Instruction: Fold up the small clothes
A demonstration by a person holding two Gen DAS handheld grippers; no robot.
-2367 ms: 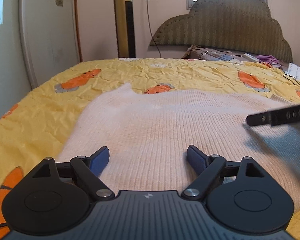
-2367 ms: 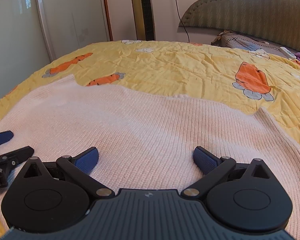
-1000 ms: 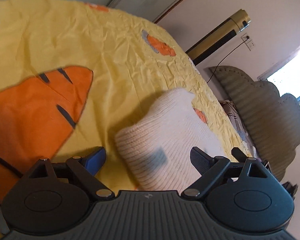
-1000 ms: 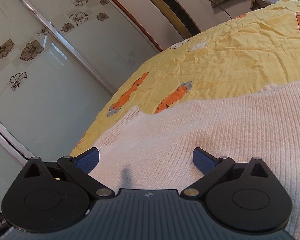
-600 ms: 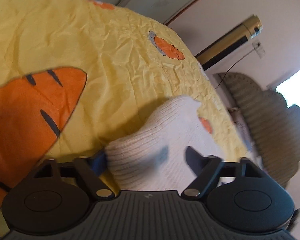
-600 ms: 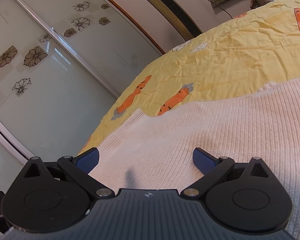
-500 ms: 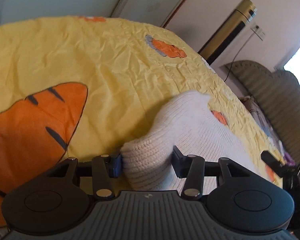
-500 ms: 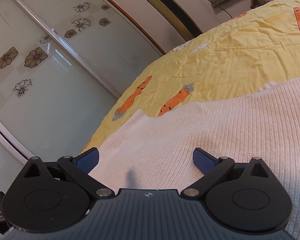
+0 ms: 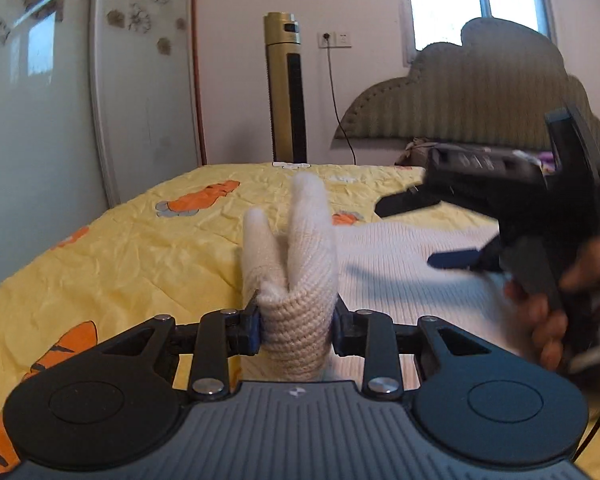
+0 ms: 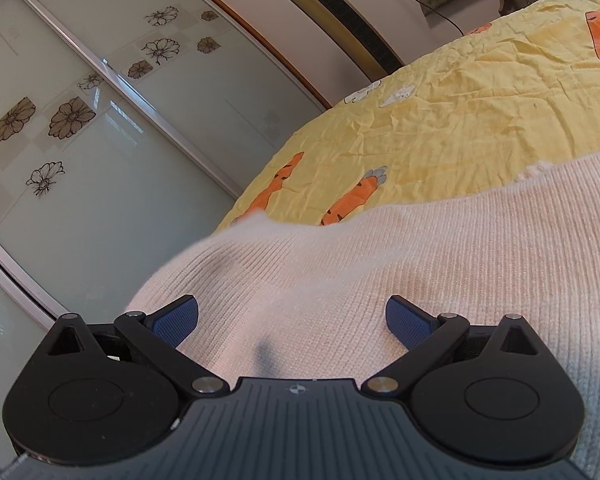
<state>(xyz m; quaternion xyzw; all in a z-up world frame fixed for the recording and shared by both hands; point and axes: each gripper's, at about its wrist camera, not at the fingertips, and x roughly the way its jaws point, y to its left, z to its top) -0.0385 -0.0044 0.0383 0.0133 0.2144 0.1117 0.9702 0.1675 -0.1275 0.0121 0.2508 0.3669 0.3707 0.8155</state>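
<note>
A cream knitted sweater (image 9: 400,248) lies spread on the yellow carrot-print bedspread (image 9: 140,248). My left gripper (image 9: 296,324) has its jaws closing, and both pads press on a bunched fold of the sweater's edge (image 9: 300,240), which stands up between them. In the right wrist view the sweater (image 10: 420,248) fills the foreground, its left corner raised. My right gripper (image 10: 292,316) hovers just over the knit with its blue fingers wide apart and gripping nothing. The left wrist view shows that right gripper (image 9: 424,232) too, blurred, held in a person's hand (image 9: 548,320).
A gold tower fan (image 9: 286,92) and a padded headboard (image 9: 480,100) stand behind the bed. Sliding wardrobe doors with flower prints (image 10: 80,140) run along the bed's left side. The bedspread (image 10: 480,112) drops off at its left edge.
My left gripper rolled upright, closed on the sweater's edge and lifted it off the bedspread. The right gripper stayed where it was, still open; the sweater's left corner rose in its view.
</note>
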